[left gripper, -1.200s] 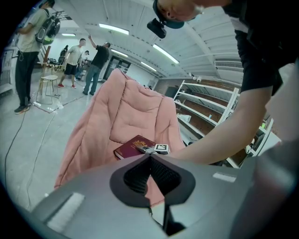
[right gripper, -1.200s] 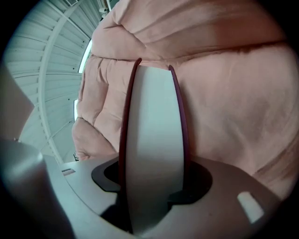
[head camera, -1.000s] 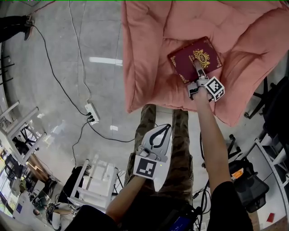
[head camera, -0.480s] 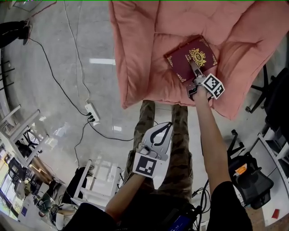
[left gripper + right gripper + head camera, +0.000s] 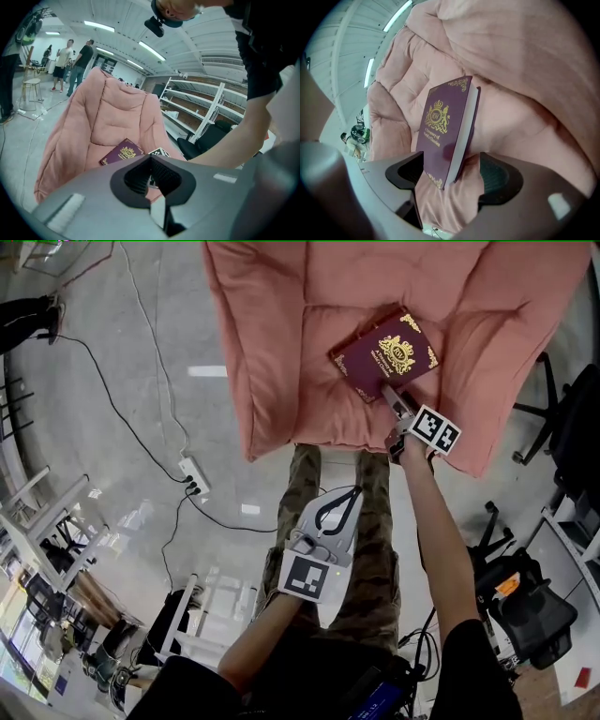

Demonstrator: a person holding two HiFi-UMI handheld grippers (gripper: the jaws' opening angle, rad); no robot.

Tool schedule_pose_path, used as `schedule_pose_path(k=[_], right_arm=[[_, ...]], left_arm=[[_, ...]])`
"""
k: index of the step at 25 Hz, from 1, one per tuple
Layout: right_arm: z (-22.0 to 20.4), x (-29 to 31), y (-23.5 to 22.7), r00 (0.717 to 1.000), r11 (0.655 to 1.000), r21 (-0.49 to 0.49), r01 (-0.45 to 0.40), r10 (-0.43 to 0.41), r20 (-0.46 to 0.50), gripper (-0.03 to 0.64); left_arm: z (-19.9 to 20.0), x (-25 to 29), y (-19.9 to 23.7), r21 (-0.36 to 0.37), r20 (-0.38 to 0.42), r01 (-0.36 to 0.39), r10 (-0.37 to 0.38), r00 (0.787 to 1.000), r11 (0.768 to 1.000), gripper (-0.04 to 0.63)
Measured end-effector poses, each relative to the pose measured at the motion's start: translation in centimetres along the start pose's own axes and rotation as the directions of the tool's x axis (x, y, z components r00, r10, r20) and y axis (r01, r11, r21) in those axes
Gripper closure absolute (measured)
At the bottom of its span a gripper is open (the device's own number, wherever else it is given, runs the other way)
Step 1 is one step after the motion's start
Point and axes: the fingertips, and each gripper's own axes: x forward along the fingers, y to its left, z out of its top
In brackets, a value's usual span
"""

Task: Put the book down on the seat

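A maroon book (image 5: 386, 352) with a gold crest lies flat on the pink cushioned seat (image 5: 281, 352). My right gripper (image 5: 392, 397) is at the book's near corner. In the right gripper view its jaws are opening and stand wide apart. The book (image 5: 445, 126) has its corner between them, with a clear gap to the right pad (image 5: 494, 176). My left gripper (image 5: 349, 495) hangs low over the person's legs, away from the seat, shut and empty. The left gripper view shows the book (image 5: 123, 153) on the seat (image 5: 112, 117) beyond the shut gripper (image 5: 150, 176).
A white power strip (image 5: 192, 476) and black cables lie on the glossy floor left of the seat. An office chair base (image 5: 539, 413) stands at the right and a white stool (image 5: 202, 615) at lower left. Shelving (image 5: 201, 117) and standing people (image 5: 70, 56) are further back.
The right gripper's jaws have let go of the book and drawn back a little toward the seat's front edge. The book stays on the cushion. The left gripper keeps its place.
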Motion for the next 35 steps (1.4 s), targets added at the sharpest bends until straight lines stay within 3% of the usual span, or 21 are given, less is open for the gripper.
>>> schedule_pose_path(k=[3, 5, 10, 16, 22, 28, 30, 35], right_arm=[[-2.0, -1.8, 1.1, 0.999, 0.998, -0.045, -0.035, 0.033, -0.038, 0.274], [-3.0, -3.1, 2.2, 0.996, 0.995, -0.075, -0.069, 0.065, -0.059, 0.374], [-4.2, -6.9, 5.6, 0.989, 0.982, -0.13, -0.134, 0.123, -0.087, 0.463], [-0.7, -11.1, 12.7, 0.983, 0.937, -0.298, -0.185, 0.173, -0.067, 0.471], [4.3, -15.4, 21.6, 0.962, 0.819, -0.523, -0.237, 0.275, -0.006, 0.47], [7.1, -20.8, 30.8, 0.921, 0.688, -0.668, -0.285, 0.389, 0.007, 0.471], [8.2, -22.7, 33.2, 0.9, 0.65, -0.702, -0.292, 0.435, 0.029, 0.509], [10.1, -28.0, 38.1, 0.867, 0.563, -0.798, -0.213, 0.486, 0.112, 0.557]], left_arm=[[0.7, 0.1, -0.2, 0.016, -0.002, 0.006, -0.006, 1.0, 1.0, 0.597], [1.8, 0.2, -0.5, 0.038, 0.004, 0.015, -0.015, 1.0, 0.999, 0.596], [6.1, -0.2, -2.1, 0.105, 0.046, 0.044, -0.049, 0.998, 0.994, 0.597], [10.4, -0.5, -2.6, 0.27, 0.076, 0.071, -0.095, 0.993, 0.96, 0.597], [16.9, -0.3, -2.9, 0.343, 0.137, 0.03, -0.082, 0.987, 0.939, 0.597], [24.3, -1.7, -5.7, 0.453, 0.198, 0.036, -0.14, 0.97, 0.891, 0.597], [26.3, -2.1, -6.2, 0.473, 0.221, 0.026, -0.148, 0.964, 0.881, 0.597], [28.8, -3.9, -6.8, 0.505, 0.245, -0.003, -0.139, 0.96, 0.863, 0.595]])
